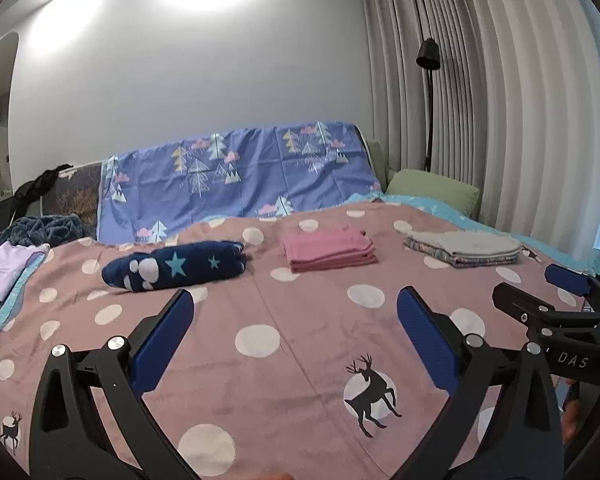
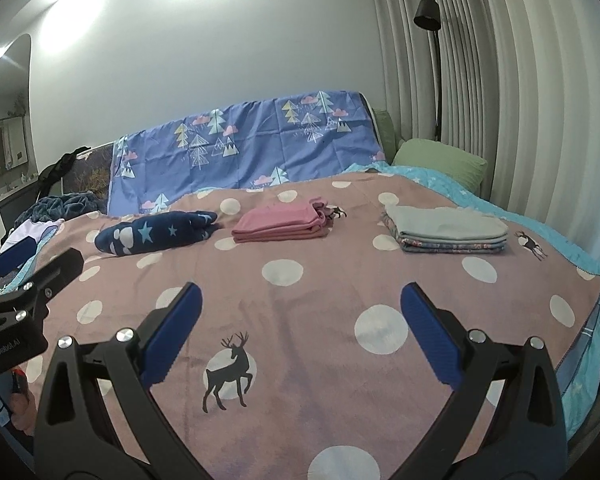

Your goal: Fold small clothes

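Both claws hover over the pink dotted blanket [image 1: 300,360], holding nothing: left claw [image 1: 296,320] spread wide, right claw [image 2: 300,312] spread wide too. Three folded items sit in a row well ahead: navy star bundle [image 1: 176,266] at 11 o'clock from the left claw, pink stack [image 1: 330,254] near 12, grey stack [image 1: 466,248] at 1 to 2. From the right claw, grey stack [image 2: 448,230] is at 1 o'clock, pink stack [image 2: 282,224] about 12. Likely next piece: the lilac garment [image 1: 4,268] lying unfolded at the far left edge, 10 o'clock, left claw nearer. Its long axis can't be told.
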### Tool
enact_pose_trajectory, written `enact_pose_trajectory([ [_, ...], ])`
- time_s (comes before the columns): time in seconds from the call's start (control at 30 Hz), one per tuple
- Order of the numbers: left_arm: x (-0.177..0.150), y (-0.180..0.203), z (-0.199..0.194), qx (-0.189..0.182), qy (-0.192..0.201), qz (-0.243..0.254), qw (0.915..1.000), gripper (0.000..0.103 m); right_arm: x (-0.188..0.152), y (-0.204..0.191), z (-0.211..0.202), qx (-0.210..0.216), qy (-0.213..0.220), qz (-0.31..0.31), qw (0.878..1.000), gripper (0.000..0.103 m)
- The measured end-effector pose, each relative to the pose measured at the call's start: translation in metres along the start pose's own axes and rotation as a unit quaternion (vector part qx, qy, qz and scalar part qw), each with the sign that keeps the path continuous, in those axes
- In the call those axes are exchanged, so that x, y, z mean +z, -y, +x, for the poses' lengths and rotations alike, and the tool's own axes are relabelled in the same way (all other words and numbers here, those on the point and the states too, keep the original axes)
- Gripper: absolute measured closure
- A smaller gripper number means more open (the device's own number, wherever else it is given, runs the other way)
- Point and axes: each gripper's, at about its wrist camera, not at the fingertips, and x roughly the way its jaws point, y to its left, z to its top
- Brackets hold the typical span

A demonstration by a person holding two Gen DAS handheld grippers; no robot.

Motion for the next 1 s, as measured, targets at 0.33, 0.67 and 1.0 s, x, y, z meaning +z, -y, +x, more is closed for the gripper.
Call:
enact_pose_trajectory([
  [0.33, -0.004, -0.002, 0.014, 0.000, -0.022, -0.006, 0.9998, 0.001, -0.001, -0.001, 0.013, -0.003, -0.007, -0.006, 1.000, 0.002],
  [0.67, -0.011, -0.004, 0.017, -0.003, -0.032, -0.008, 0.9995, 0.001, -0.002, -0.005, 0.016, -0.010, -0.003, -0.015, 1.000, 0.002],
  [1.0, -0.019, -0.005, 0.018, -0.005, -0.047, -0.006, 0.9989, 0.001, -0.004, -0.006, 0.021, -0.011, -0.004, -0.020, 1.000, 0.002],
])
